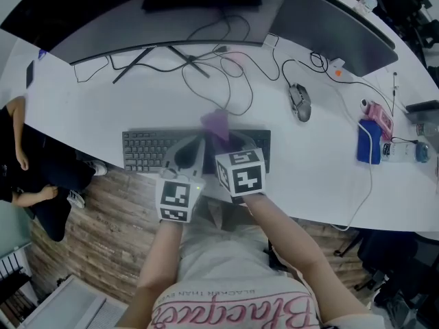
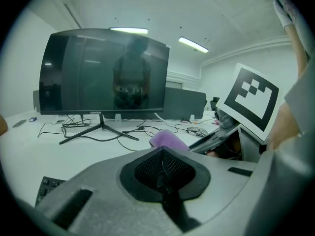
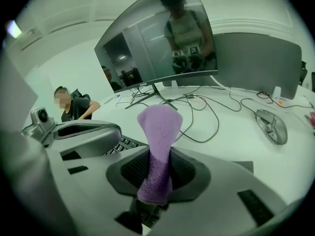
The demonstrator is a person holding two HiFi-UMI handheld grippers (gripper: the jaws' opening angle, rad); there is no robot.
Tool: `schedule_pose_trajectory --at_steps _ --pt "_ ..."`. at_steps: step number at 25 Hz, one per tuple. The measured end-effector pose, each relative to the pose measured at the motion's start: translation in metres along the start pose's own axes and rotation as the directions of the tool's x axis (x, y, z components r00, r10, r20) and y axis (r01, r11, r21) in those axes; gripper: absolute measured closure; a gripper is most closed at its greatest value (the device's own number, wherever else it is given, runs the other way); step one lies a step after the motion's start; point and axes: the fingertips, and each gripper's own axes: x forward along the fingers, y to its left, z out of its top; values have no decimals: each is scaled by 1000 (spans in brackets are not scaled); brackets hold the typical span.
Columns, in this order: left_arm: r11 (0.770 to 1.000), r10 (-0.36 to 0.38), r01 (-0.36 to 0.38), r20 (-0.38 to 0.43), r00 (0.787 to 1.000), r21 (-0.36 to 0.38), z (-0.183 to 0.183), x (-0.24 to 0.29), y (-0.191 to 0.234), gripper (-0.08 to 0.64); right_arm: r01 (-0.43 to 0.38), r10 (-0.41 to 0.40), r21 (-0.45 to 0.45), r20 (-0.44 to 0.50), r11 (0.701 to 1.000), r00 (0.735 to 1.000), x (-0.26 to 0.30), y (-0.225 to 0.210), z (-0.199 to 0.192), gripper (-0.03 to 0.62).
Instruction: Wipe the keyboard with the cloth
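Head view: keyboard (image 1: pixel 147 151) lies at the near edge of the white bench (image 1: pixel 82 108), in front of a curved monitor (image 1: pixel 158 12). Both grippers sit over its right half, side by side. Left gripper (image 1: pixel 186 146) over the middle keys, right gripper (image 1: pixel 225 141) just beside it to the right. Purple cloth (image 1: pixel 217 124) sticks out past the right gripper toward the monitor, its free end above the keyboard's far edge. Mouse (image 1: pixel 300 102) well apart on the right, loose cables between.

Left gripper view: jaws together, black pads meeting, nothing between them. The cloth shows just beyond the tips, with the right gripper's marker cube to the right. A corner of keys shows low left.

Right gripper view: jaws clamped on the lower part of the cloth; the rest stands up as a rolled tuft, free of the keys. A few keys show beyond the left gripper's body. Seated person (image 3: pixel 74 107) in the far background.

Progress, as judged: cloth is picked up and brought to the keyboard. No view shows it touching the keys, and nothing marks any keys as wiped. Whole wipe looks left to do: lower the tuft onto the keys, sweep along the rows
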Motion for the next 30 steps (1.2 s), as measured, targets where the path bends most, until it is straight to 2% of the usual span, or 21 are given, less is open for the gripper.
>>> schedule_pose_trajectory --at_steps 30 --pt "996 -79 79 12 997 33 16 48 -92 554 115 -116 51 26 992 993 -61 -120 -15 502"
